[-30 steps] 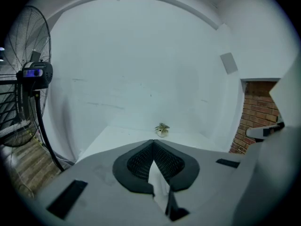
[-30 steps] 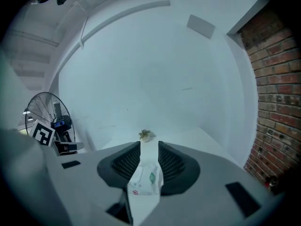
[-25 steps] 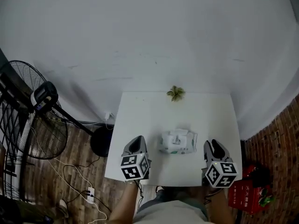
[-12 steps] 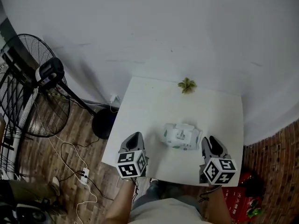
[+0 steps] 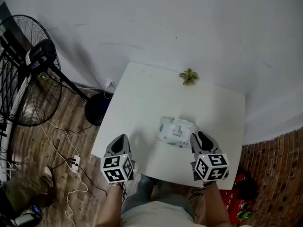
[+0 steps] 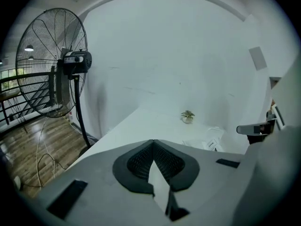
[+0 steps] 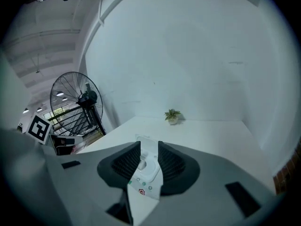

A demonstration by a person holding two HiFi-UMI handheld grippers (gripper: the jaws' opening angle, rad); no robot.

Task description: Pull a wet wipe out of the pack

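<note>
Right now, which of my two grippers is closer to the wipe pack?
The right gripper: its tips sit just beside the wet wipe pack, seen through its parted jaws. The left gripper is farther off, jaws together.

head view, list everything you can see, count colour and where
table: one, white, against the wall
wet wipe pack: one, white with green print, near side of the table
potted plant: one, green, far edge of the table
standing fan: one, black, floor left of the table
power strip: one, white, floor left, with cables
left tongs: one, grey, shut, table's near-left edge
right tongs: one, grey, open, beside the pack
</note>
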